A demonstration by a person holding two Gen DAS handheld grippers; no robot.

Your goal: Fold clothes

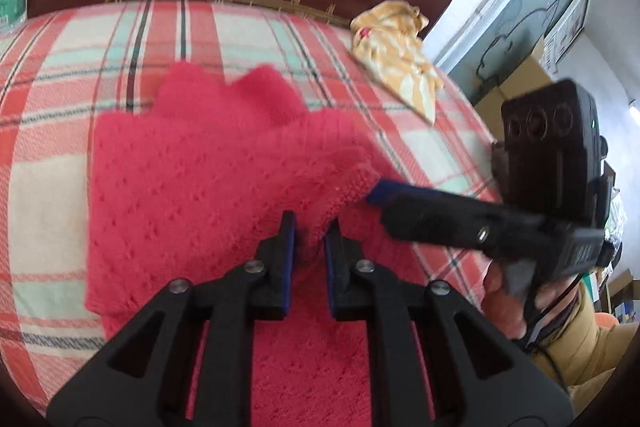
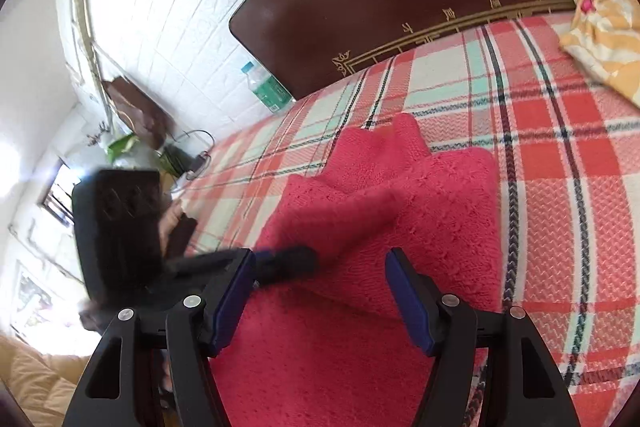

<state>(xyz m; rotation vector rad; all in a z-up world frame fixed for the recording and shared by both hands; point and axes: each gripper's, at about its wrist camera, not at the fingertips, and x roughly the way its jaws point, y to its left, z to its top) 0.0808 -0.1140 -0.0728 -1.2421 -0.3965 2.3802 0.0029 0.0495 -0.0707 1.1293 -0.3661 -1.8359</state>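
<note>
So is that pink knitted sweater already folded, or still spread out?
Partly folded: the pink knitted sweater lies on the plaid blanket with one layer doubled over another, and a strip is lifted across it.

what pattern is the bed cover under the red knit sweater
A plaid of red, cream and mint with dark lines on the bed cover, clearest in the right wrist view.

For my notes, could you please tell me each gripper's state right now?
Left gripper: shut on the red knit sweater.
Right gripper: open, holding nothing, over the sweater.
</note>
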